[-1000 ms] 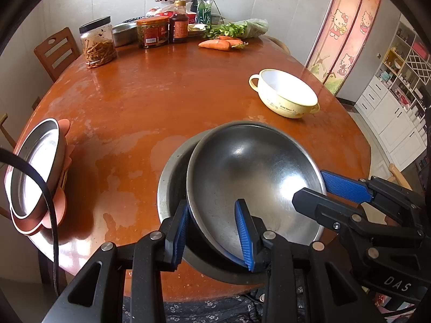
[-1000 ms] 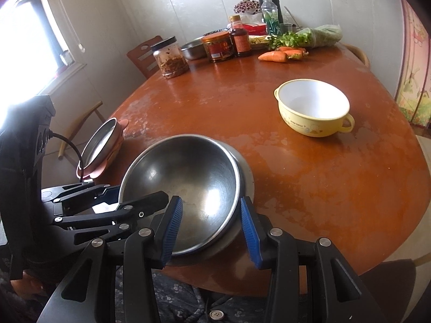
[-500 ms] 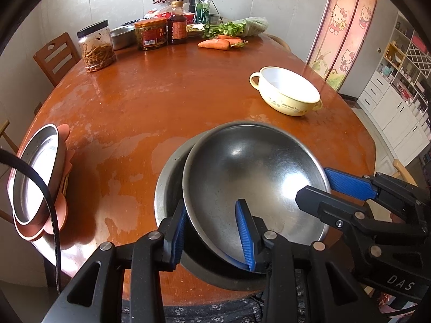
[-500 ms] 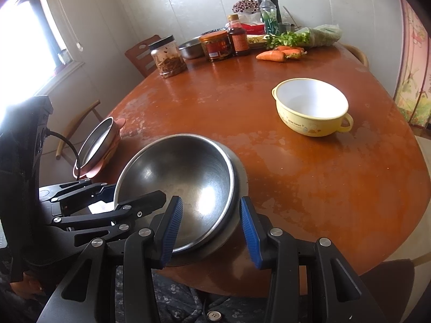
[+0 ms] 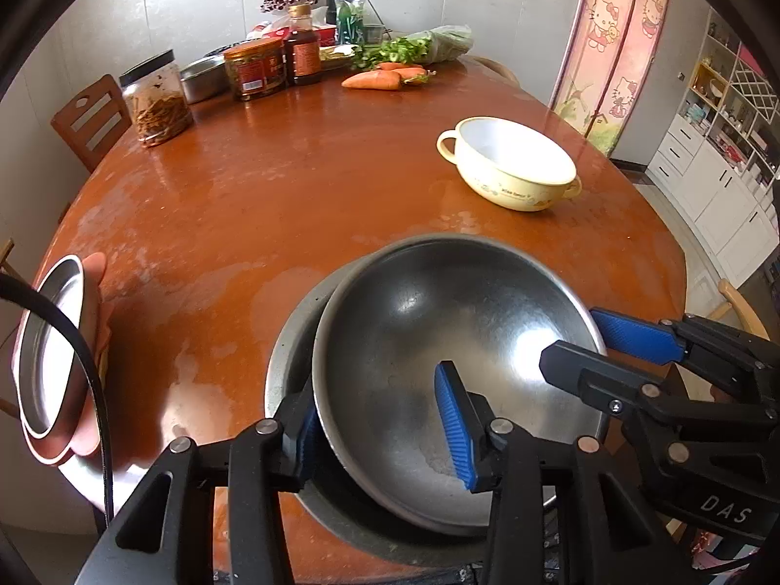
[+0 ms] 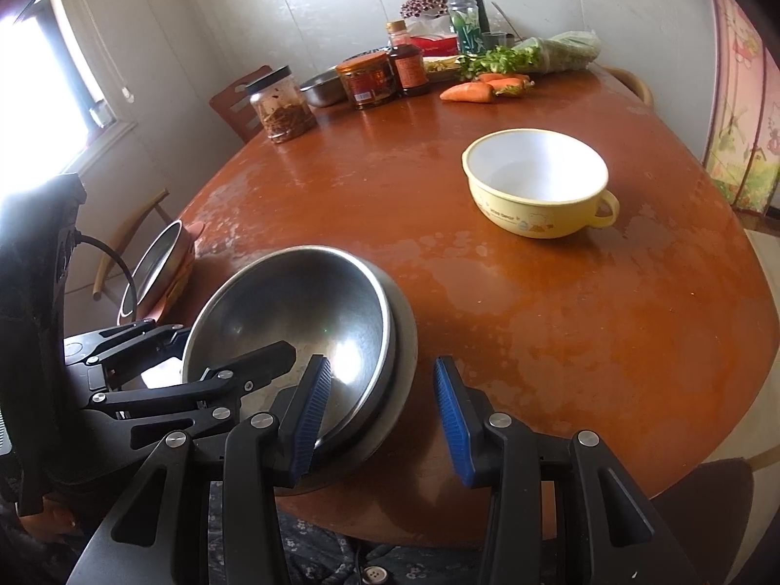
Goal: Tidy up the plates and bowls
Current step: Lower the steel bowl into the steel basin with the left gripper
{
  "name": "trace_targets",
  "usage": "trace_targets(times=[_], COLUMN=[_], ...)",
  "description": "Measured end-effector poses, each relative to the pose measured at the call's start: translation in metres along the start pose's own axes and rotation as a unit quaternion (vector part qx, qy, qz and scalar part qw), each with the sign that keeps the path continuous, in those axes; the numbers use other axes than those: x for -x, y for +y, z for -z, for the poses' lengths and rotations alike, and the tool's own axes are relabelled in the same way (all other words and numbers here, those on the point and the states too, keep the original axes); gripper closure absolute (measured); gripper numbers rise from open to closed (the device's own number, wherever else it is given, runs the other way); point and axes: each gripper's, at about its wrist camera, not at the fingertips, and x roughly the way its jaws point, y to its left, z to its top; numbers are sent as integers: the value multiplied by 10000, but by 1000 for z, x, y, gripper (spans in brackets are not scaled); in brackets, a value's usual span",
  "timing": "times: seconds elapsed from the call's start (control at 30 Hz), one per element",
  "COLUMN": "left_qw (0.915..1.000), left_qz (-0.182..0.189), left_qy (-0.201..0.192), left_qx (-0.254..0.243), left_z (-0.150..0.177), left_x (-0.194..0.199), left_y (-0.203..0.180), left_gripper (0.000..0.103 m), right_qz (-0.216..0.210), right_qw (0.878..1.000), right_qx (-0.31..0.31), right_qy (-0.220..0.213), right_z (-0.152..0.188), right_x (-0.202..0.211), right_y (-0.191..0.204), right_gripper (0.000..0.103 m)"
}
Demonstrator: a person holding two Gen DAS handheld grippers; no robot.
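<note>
A steel bowl (image 5: pixel 438 331) (image 6: pixel 302 302) lies tilted inside a wider steel bowl (image 5: pixel 290 365) (image 6: pixel 405 341) at the table's near edge. My left gripper (image 5: pixel 380 429) (image 6: pixel 234 341) straddles the inner bowl's left rim, one pad outside and one inside. Its jaws are opening and the inner pad stands off the wall. My right gripper (image 6: pixel 380 414) (image 5: pixel 570 339) is open across the right rims of both bowls, one finger over the inner bowl, the other over the table. A yellow two-handled bowl (image 5: pixel 512 170) (image 6: pixel 536 185) sits empty further back on the right.
A steel plate on pink plates (image 5: pixel 48 351) (image 6: pixel 156 268) overhangs the table's left edge. Jars, bottles, carrots (image 5: pixel 375 79) and greens crowd the far end. Wooden chairs (image 5: pixel 90 117) stand around the brown round table (image 5: pixel 292 195).
My left gripper's jaws have spread apart around the inner bowl's rim. The right gripper has kept still.
</note>
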Motion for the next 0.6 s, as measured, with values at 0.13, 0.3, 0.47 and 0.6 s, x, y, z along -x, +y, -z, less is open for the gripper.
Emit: trace_targets(times=[0.13, 0.3, 0.47, 0.6], left_qw=[10000, 9998, 9992, 9992], left_qz=[81, 174, 394, 410], left_qy=[-12, 0, 31, 28], left_qx=[-36, -74, -3, 28], left_z=[-6, -14, -22, -27], left_x=[-4, -10, -13, -16], left_y=[-4, -9, -9, -9], left_gripper=[59, 59, 58, 58], right_qz=[23, 38, -60, -103], right_qw=[10000, 9998, 9992, 9987], right_qx=[-57, -170, -374, -486], right_qy=[25, 66, 108, 92], right_z=[-1, -3, -8, -14], right_x=[-1, -4, -4, -3], right_y=[-6, -15, -27, -35], right_gripper=[58, 58, 52, 50])
